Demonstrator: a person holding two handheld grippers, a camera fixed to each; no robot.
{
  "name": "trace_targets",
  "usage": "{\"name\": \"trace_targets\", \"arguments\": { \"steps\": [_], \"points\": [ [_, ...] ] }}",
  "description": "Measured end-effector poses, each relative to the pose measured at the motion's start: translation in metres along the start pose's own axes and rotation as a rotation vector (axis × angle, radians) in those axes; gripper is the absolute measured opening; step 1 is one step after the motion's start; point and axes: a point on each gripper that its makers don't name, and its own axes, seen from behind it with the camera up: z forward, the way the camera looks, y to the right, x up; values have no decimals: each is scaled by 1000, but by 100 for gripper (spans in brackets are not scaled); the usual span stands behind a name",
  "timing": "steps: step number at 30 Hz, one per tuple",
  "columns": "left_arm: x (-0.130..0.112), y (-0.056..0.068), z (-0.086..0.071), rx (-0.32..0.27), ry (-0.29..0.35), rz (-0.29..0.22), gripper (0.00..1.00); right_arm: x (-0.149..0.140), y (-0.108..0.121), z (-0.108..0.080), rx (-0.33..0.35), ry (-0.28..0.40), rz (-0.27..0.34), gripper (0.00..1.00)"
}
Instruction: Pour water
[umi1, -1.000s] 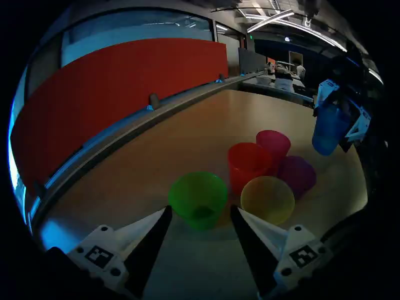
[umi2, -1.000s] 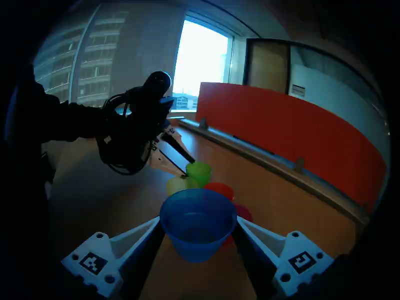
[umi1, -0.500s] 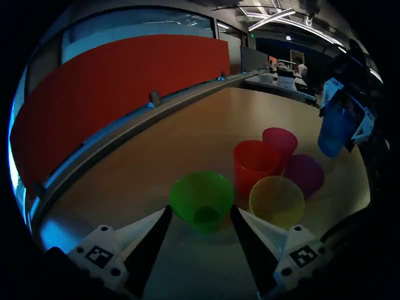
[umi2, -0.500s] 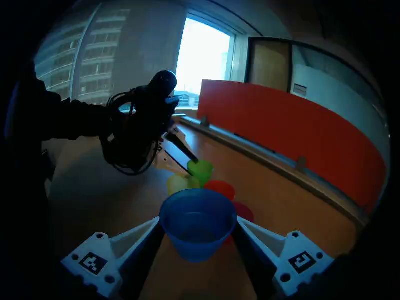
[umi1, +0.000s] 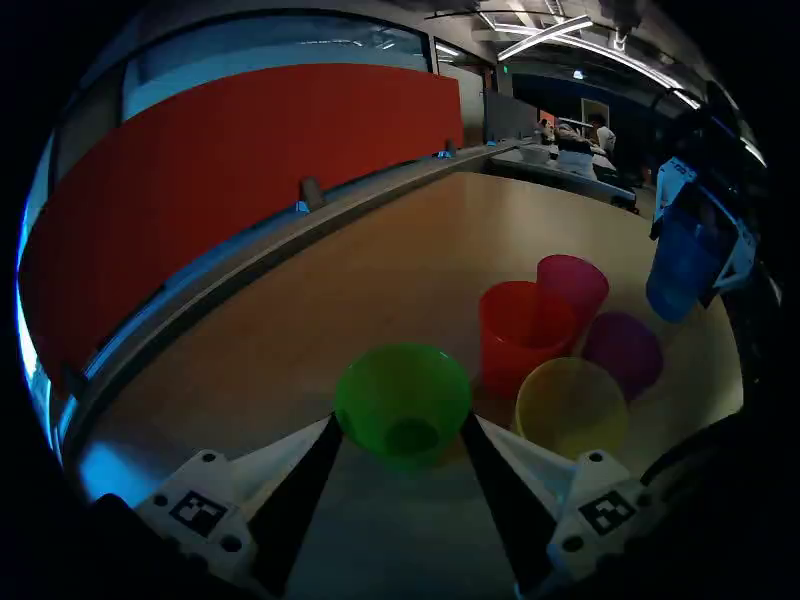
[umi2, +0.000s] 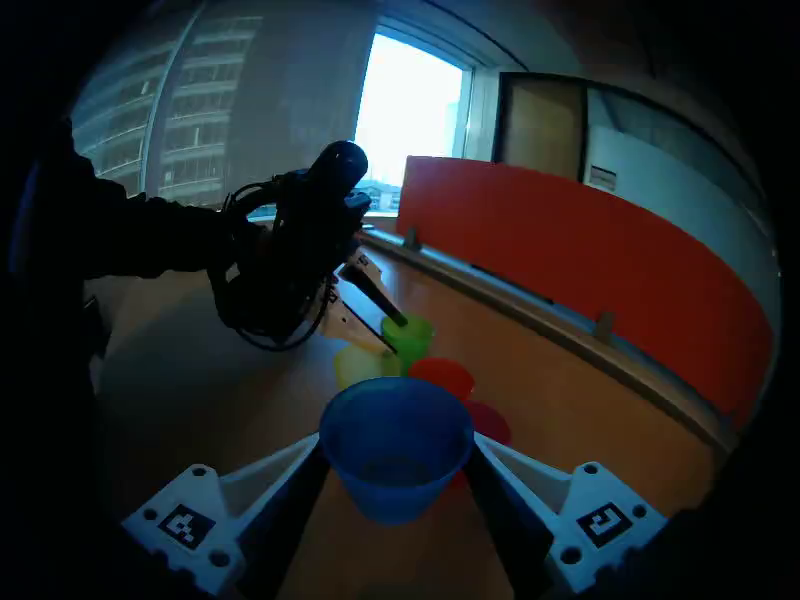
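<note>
A green cup (umi1: 402, 400) sits between my left gripper's (umi1: 402, 428) fingers, which press on its sides just under the rim. Seen from the right gripper view, that gripper (umi2: 395, 322) holds the green cup (umi2: 410, 335) beside the other cups. My right gripper (umi2: 397, 458) is shut on a blue cup (umi2: 395, 435) with a little water in it, held upright above the table. The left gripper view has the blue cup (umi1: 683, 265) in the right gripper (umi1: 700, 240) at the far right, in the air.
Red (umi1: 522, 325), magenta (umi1: 572, 285), purple (umi1: 625, 350) and yellow (umi1: 570, 405) cups stand clustered on the wooden table (umi1: 400, 240). A red partition (umi1: 250, 150) runs along the table's far edge. A person's dark sleeve (umi2: 130, 240) holds the left gripper.
The green cup has stayed between the left fingers while the other cups slid right in that view. In the right gripper view the left gripper and green cup shifted slightly right and up.
</note>
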Motion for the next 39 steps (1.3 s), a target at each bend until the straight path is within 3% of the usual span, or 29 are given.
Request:
{"name": "trace_targets", "arguments": {
  "steps": [18, 39],
  "points": [
    [3, -5, 13, 3, -3, 0, 86, -3, 0, 2, 3, -7, 1, 90],
    [10, -12, 10, 37, 42, -35, 84, -2, -1, 0, -1, 8, 9, 90]
  ]
}}
